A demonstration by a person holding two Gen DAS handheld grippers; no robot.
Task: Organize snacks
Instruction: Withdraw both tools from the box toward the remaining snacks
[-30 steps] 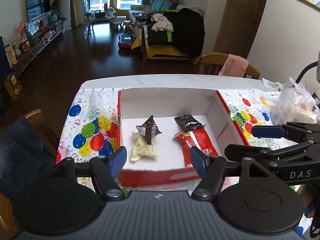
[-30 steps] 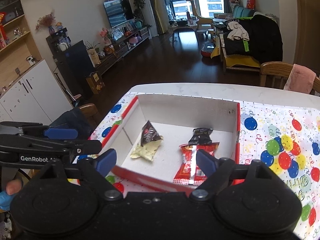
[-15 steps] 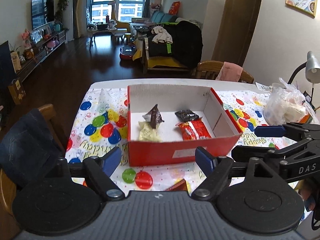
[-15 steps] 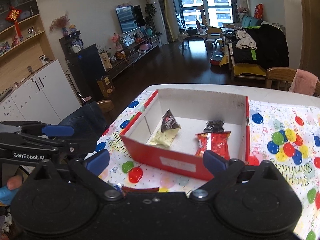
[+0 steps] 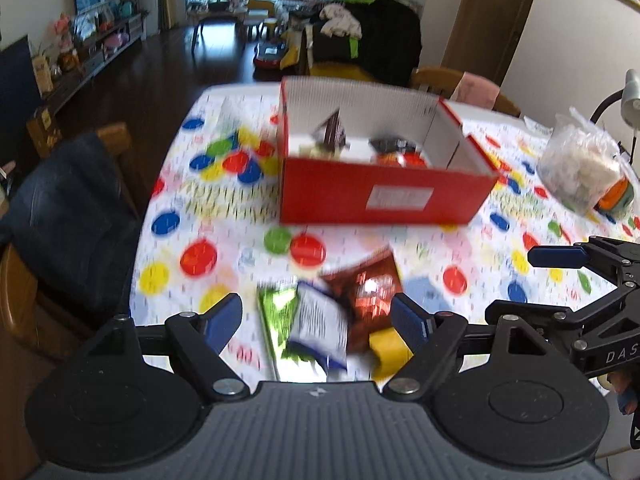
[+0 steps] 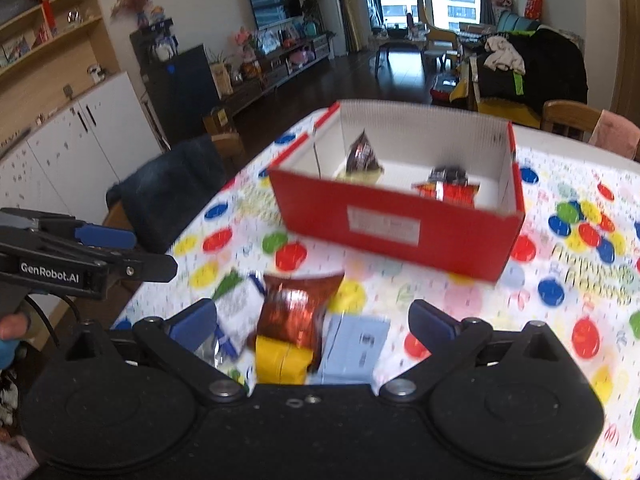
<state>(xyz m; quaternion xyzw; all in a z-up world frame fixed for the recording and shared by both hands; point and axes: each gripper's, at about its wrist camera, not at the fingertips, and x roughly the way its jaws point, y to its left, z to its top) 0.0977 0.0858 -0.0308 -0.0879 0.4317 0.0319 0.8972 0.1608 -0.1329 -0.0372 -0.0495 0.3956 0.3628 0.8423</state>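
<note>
A red cardboard box (image 5: 380,196) (image 6: 392,224) stands on the balloon-print tablecloth, holding a brown packet (image 5: 332,132), a black packet (image 6: 448,174) and a red packet (image 6: 448,192). In front of it lies a loose heap of snacks: a red-brown foil packet (image 5: 368,288) (image 6: 296,308), a green packet (image 5: 276,312), a white-and-blue packet (image 5: 320,320), a yellow packet (image 6: 282,356) and a pale blue packet (image 6: 352,344). My left gripper (image 5: 316,316) hovers open over the heap. My right gripper (image 6: 314,320) is wide open above the same heap. Neither one's pads press on anything.
A clear plastic bag (image 5: 576,168) of goods sits at the table's right side, beside a desk lamp (image 5: 628,96). A chair draped with dark denim (image 5: 68,208) stands at the left edge. Another chair with a pink cloth (image 5: 480,88) is behind the table.
Both grippers have drawn back from above the box toward the near table edge and sunk lower. The snack heap has come into view between their fingers. Both jaws stand wider.
</note>
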